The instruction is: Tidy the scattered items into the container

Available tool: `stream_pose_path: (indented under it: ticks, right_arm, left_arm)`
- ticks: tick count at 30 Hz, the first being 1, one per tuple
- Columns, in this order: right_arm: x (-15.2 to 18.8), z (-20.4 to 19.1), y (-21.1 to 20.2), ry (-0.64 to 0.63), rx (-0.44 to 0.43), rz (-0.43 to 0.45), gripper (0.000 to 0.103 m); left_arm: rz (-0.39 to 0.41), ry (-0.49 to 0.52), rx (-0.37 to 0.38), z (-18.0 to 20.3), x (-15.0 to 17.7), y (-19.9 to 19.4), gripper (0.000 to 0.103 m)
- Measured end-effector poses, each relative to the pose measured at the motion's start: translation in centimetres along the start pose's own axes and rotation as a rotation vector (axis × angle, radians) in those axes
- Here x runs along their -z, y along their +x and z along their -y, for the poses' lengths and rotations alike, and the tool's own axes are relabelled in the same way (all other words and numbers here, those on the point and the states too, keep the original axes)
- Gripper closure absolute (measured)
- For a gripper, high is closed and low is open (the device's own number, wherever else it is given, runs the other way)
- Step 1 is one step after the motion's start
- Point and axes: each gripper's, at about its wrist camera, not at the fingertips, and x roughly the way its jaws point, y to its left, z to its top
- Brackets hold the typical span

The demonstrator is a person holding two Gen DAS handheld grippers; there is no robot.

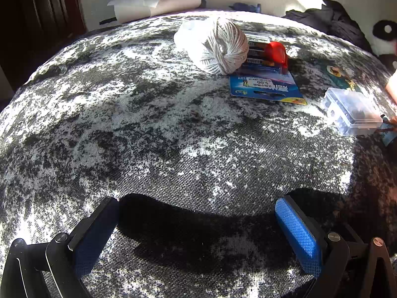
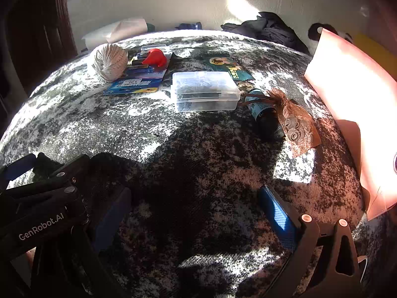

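Observation:
Scattered items lie on a mottled grey cloth surface. A ball of white twine (image 1: 223, 47) (image 2: 110, 60) rests against a blue battery pack (image 1: 265, 79) (image 2: 139, 77) with a red object (image 1: 279, 51) (image 2: 155, 57) on it. A clear plastic box (image 1: 352, 110) (image 2: 204, 90) sits to the right. A dark bottle (image 2: 265, 116) and an organza pouch (image 2: 297, 126) lie beside it. A pink container (image 2: 354, 114) stands at the right. My left gripper (image 1: 196, 213) is open and empty, well short of the items. My right gripper (image 2: 196, 206) is open and empty too.
A green card (image 2: 228, 68) lies behind the clear box. Dark clothing (image 2: 268, 28) and a paper roll (image 1: 158, 1) lie at the far edge by the wall. A dark door (image 1: 39, 12) is at the left. The left gripper's body (image 2: 42, 198) shows in the right wrist view.

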Motion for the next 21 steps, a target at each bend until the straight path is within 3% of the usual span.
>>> stream_pose_path:
  ticks: [8, 21]
  right_arm:
    - [-0.02, 0.03, -0.03, 0.000, 0.000, 0.000, 0.000]
    - [0.00, 0.06, 0.01, 0.002, -0.006, -0.002, 0.000]
  left_arm:
    - [-0.004, 0.002, 0.040, -0.64, 0.00, 0.10, 0.000]
    - [-0.019, 0.012, 0.042, -0.68, 0.11, -0.04, 0.000]
